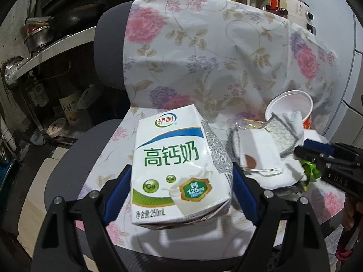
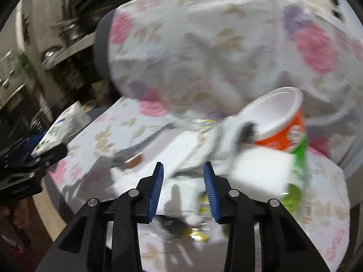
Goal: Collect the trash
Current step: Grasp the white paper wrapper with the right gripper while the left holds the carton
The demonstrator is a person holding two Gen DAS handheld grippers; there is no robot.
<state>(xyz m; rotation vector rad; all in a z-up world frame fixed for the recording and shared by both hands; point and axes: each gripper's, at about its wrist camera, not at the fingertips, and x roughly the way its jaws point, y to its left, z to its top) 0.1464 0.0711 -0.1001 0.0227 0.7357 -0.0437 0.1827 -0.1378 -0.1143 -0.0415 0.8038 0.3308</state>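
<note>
Carton (image 1: 179, 167) is clamped in left gripper (image 1: 181, 181); right gripper (image 2: 183, 188), half-closed and empty, next needs wrappers (image 2: 192, 158).

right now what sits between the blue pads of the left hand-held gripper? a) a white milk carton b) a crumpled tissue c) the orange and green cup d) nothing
a: in the left wrist view the white milk carton fills the gap of the left hand-held gripper, with a blue pad against each side, while the orange and green cup lies off to the right on the floral cloth.
</note>
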